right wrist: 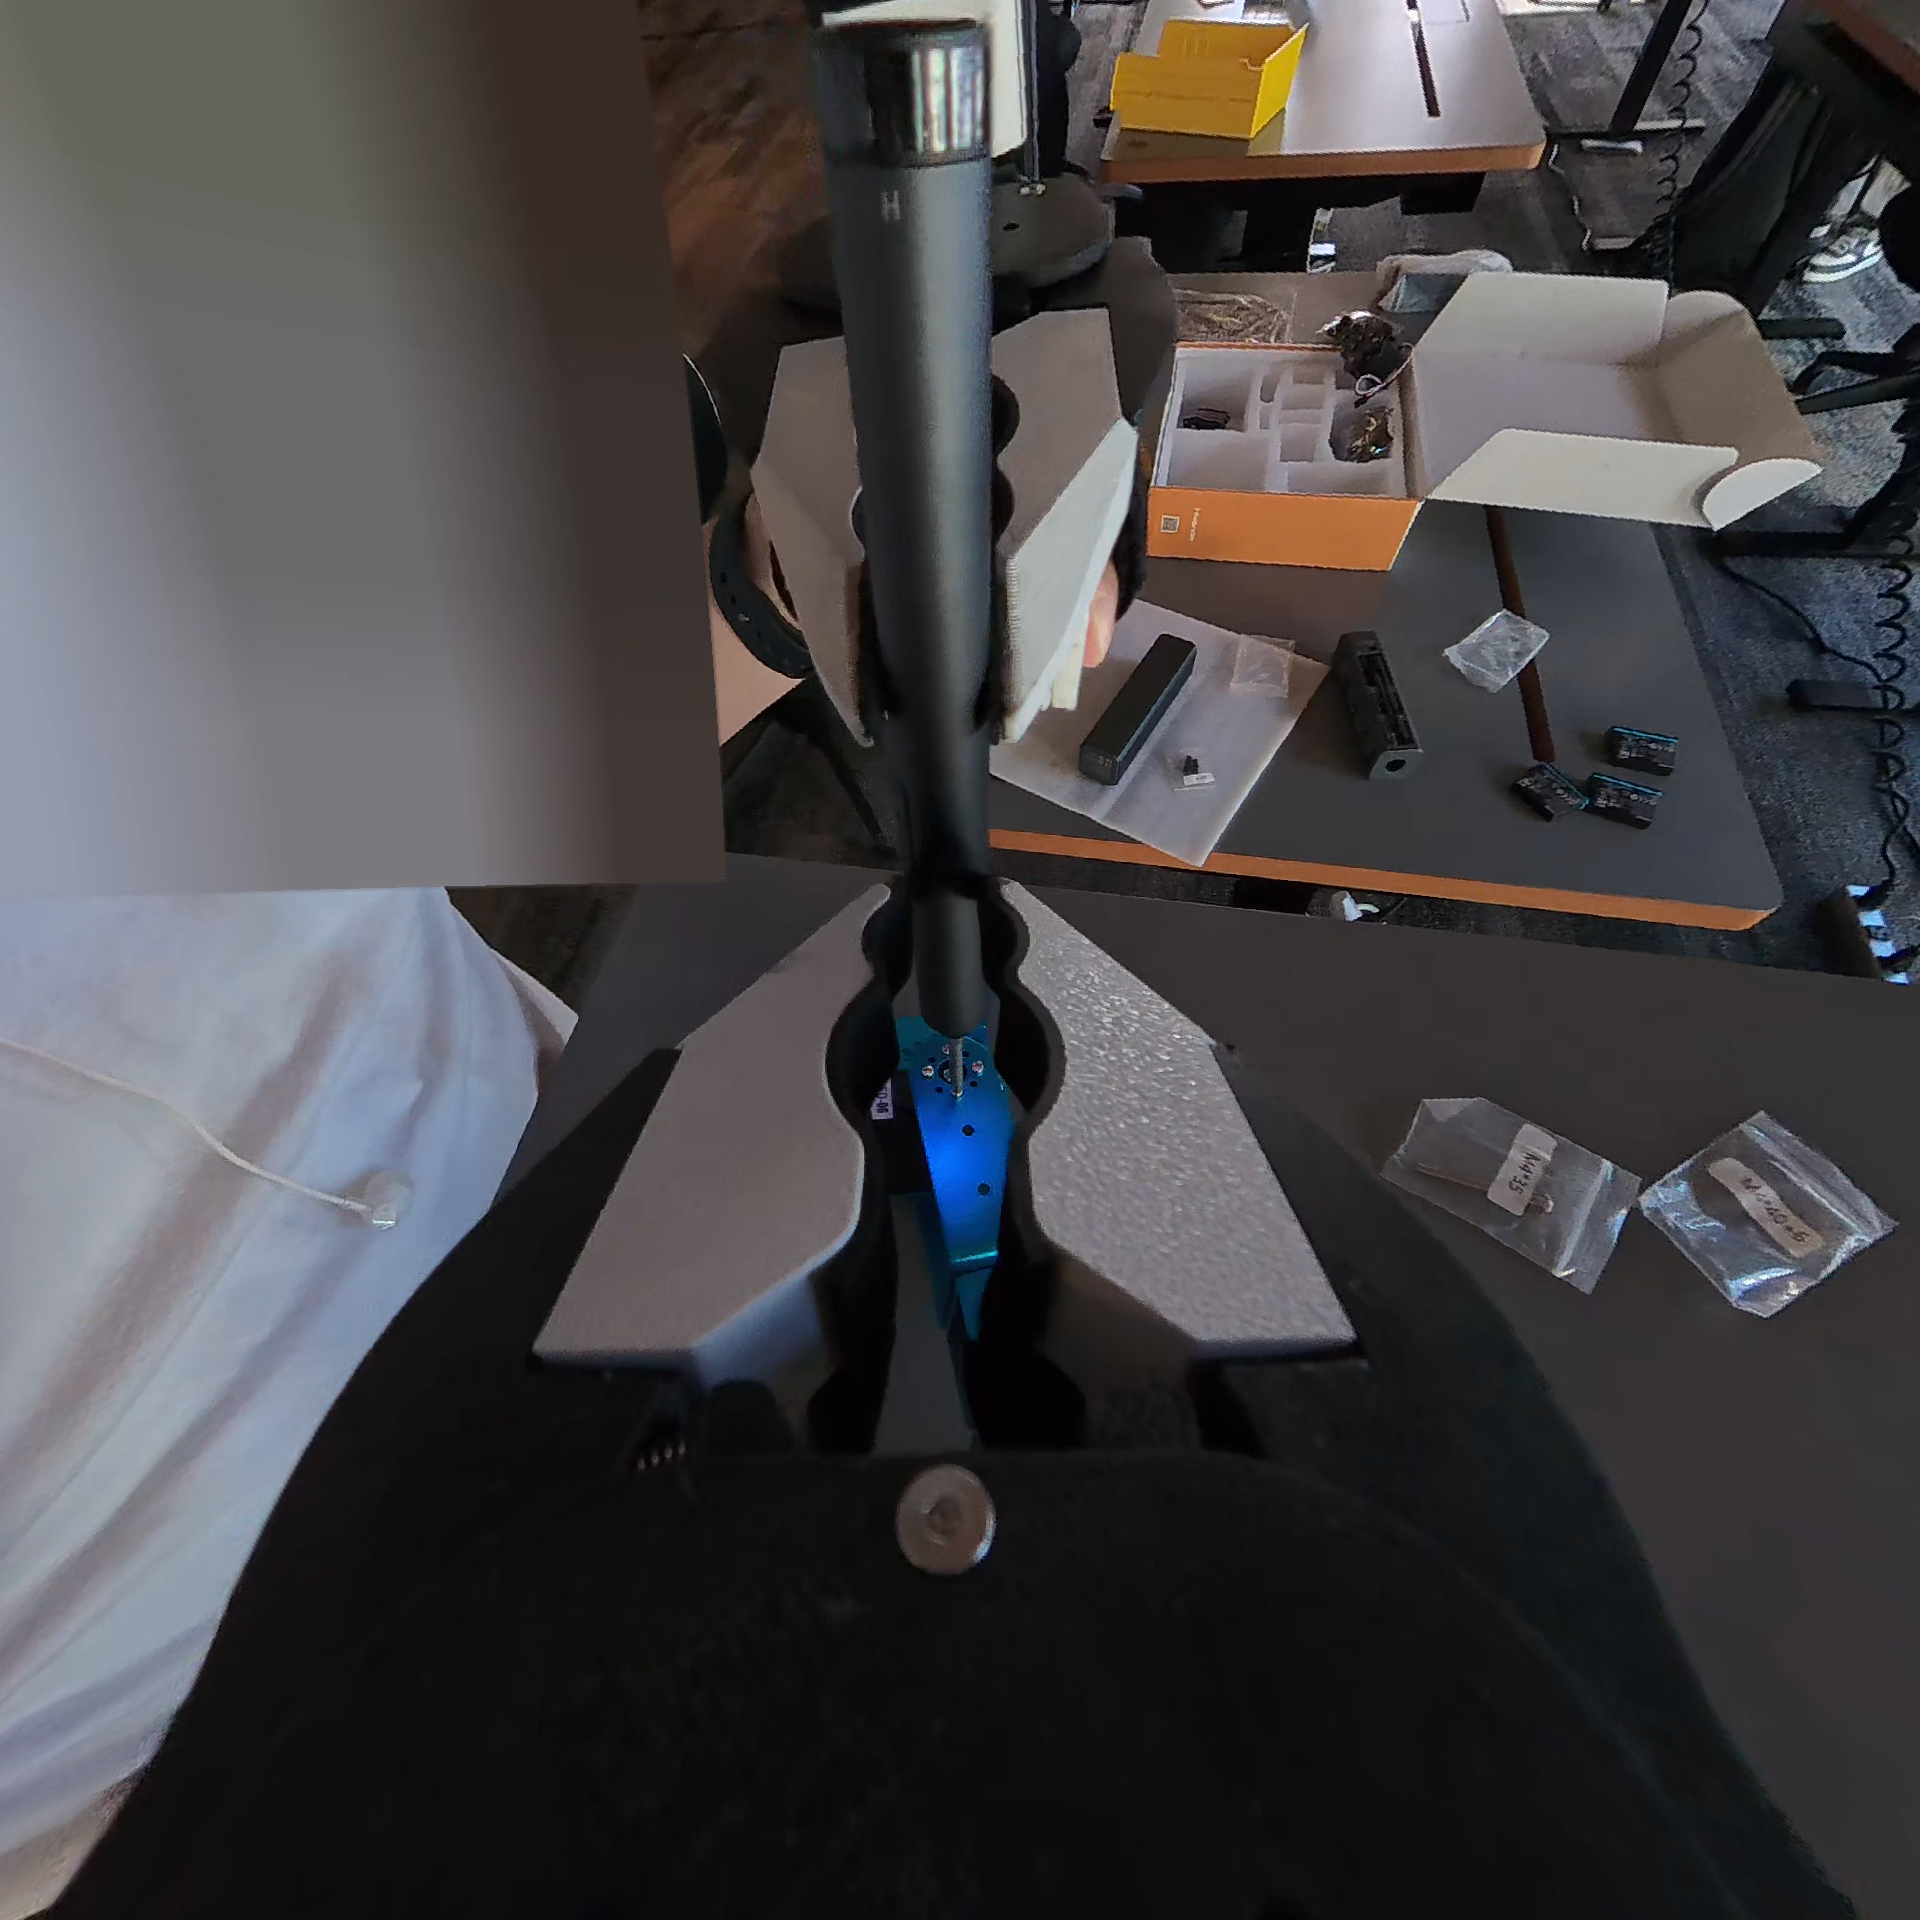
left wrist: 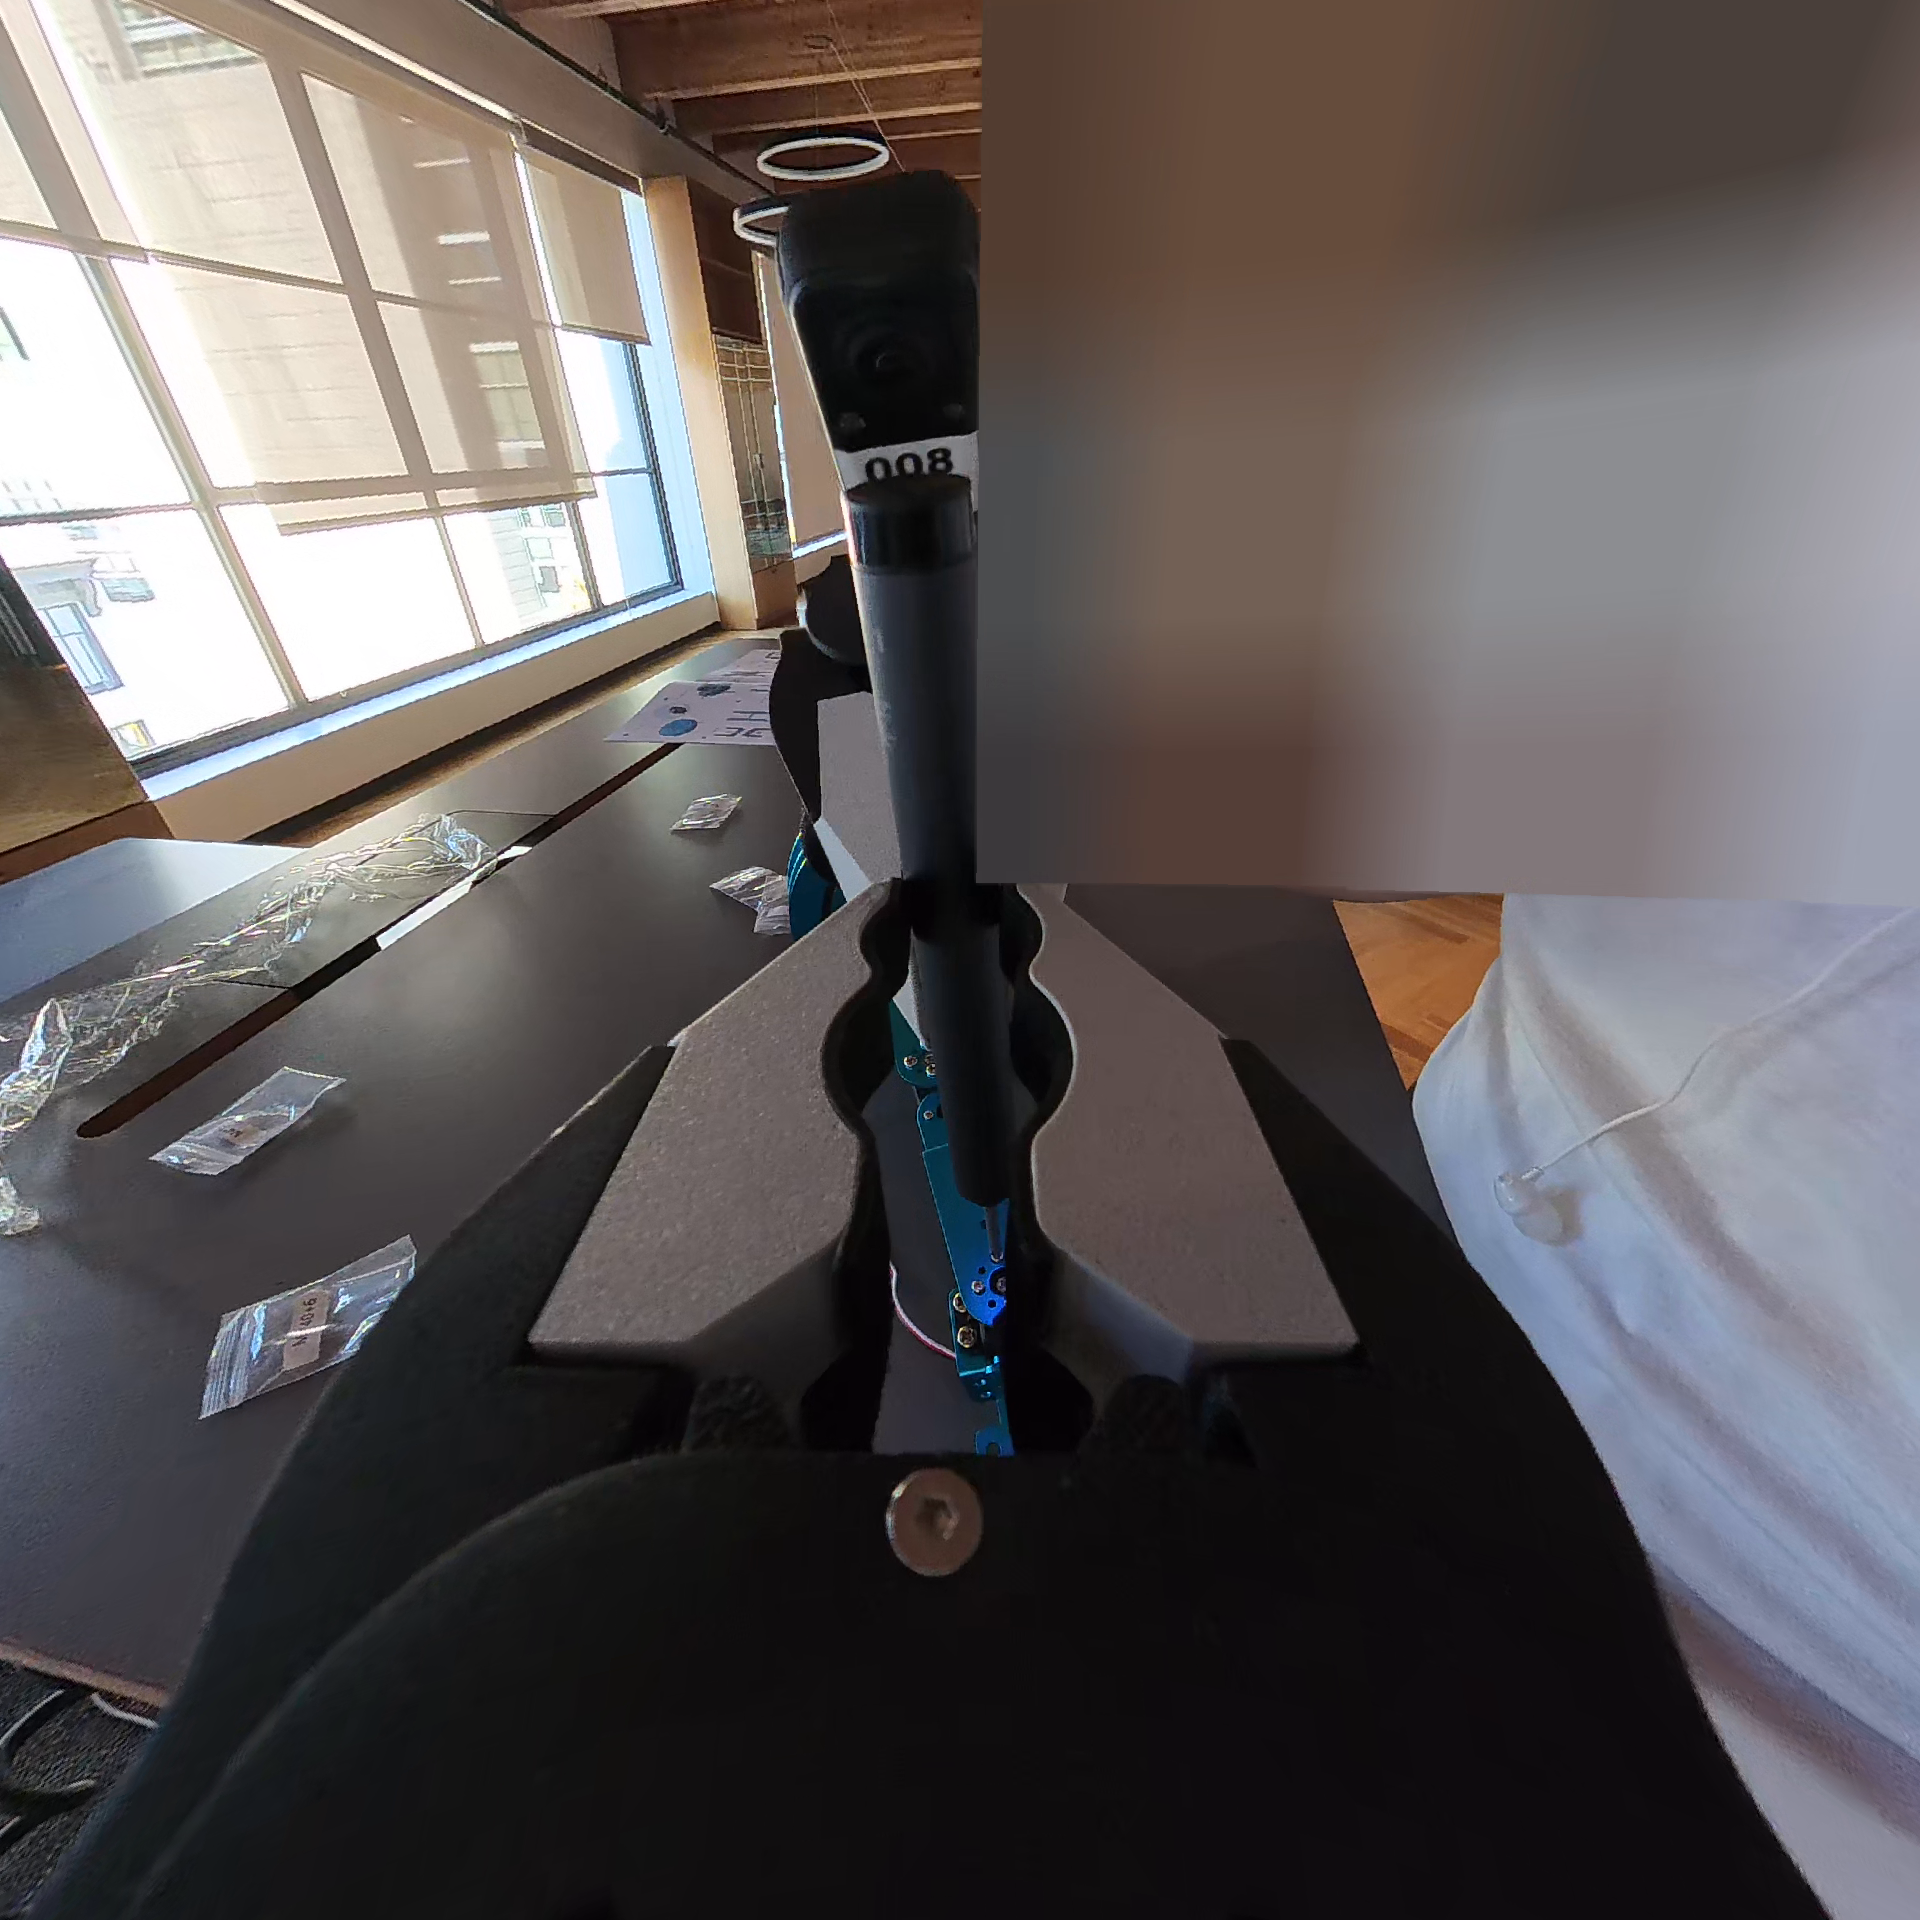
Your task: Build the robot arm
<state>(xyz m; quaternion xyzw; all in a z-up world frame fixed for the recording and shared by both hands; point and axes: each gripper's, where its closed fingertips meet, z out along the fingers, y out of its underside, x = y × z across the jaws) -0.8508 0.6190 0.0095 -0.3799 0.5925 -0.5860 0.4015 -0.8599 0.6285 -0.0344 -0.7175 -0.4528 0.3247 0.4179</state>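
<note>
A dark grey pen-shaped screwdriver (left wrist: 925, 727) stands steeply over a blue metal bracket assembly (left wrist: 966, 1278) on the dark table (left wrist: 520, 987). My left gripper (left wrist: 961, 904) has its fingertips closed around the screwdriver's lower body. My right gripper (right wrist: 945, 899) is closed around the same screwdriver (right wrist: 914, 416) from the opposite side. The bit tip rests on a hole ring in the blue bracket (right wrist: 951, 1153). The right gripper's camera head (left wrist: 883, 322) shows behind the tool in the left view. The left gripper's grey fingers (right wrist: 1049, 520) show behind it in the right view.
Small plastic bags (left wrist: 301, 1335) (right wrist: 1507, 1184) (right wrist: 1766, 1210) lie on the table, with crumpled film (left wrist: 260, 935). On a farther table are an open orange-and-white box (right wrist: 1288, 457), a black bar (right wrist: 1138, 707) and small black modules (right wrist: 1590, 779). A person in white (left wrist: 1714, 1247) is close by. There is about 4 cm between the tips of the two grippers.
</note>
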